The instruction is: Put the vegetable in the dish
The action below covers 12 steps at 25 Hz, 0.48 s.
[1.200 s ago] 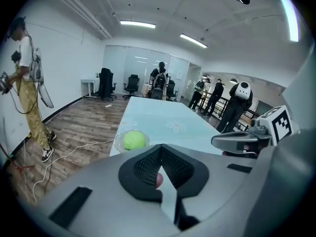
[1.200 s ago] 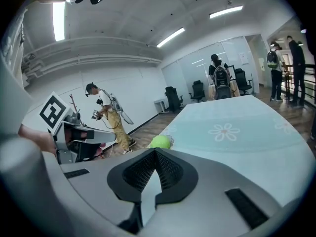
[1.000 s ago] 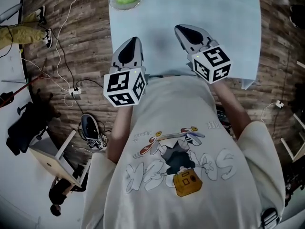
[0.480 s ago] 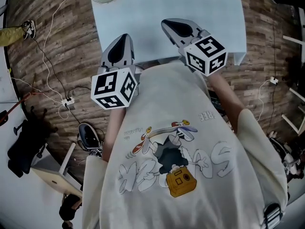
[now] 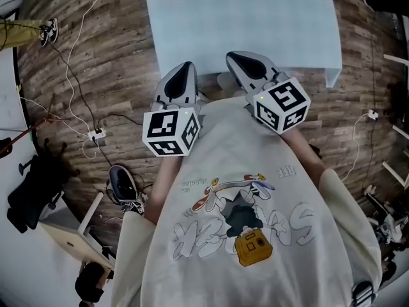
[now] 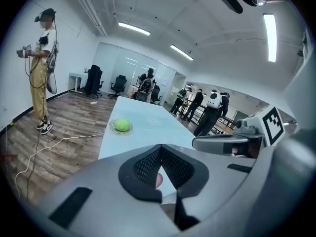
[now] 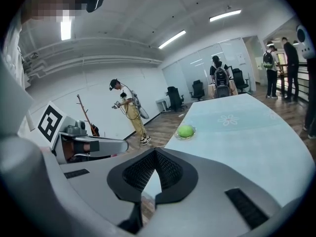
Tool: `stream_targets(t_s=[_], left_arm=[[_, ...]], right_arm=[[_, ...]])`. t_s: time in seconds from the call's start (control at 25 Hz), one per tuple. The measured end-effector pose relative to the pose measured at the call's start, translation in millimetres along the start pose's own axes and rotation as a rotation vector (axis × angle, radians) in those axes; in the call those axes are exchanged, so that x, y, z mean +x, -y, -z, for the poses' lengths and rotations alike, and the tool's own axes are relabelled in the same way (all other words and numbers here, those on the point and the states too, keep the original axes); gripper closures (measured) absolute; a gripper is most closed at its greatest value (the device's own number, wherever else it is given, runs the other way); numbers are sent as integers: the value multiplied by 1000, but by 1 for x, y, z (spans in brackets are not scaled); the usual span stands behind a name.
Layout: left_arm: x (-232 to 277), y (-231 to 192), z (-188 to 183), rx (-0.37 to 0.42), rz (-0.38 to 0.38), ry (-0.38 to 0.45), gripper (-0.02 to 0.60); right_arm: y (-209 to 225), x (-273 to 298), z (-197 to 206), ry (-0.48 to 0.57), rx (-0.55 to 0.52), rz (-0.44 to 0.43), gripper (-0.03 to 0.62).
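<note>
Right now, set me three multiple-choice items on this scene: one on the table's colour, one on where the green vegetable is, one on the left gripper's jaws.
1. The table top is:
A. Red
B. Light blue
C. Black

2. The green vegetable lies:
A. In the dish
B. On the bare table top beside it
C. Under the table top

3. The left gripper has its jaws:
A. Wide apart
B. Clamped on the dish
C. Together, with nothing held

Answers:
1 B: every view shows a pale blue top.
2 A: the round green piece sits inside the clear dish at the far left corner.
3 C: the left gripper view shows the tips met, far from the dish.
</note>
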<state>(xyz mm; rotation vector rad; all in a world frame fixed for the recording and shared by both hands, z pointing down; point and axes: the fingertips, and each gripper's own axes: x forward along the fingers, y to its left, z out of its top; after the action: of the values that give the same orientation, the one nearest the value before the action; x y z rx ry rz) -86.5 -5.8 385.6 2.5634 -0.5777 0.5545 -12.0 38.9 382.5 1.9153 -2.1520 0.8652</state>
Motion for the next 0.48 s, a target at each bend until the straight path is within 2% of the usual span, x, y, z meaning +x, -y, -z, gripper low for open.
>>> stream_targets(t_s=[0.16, 0.32, 0.48], left_arm=[[-28, -15, 20, -16, 2, -18, 574], [-44, -15, 43, -2, 34, -39, 574], [-53, 4, 78, 86, 70, -88, 574]], right_arm=[[-42, -1, 24, -14, -26, 14, 574], [-54, -11, 39, -9, -25, 67, 574], [-62, -20, 66, -37, 48, 86, 574]])
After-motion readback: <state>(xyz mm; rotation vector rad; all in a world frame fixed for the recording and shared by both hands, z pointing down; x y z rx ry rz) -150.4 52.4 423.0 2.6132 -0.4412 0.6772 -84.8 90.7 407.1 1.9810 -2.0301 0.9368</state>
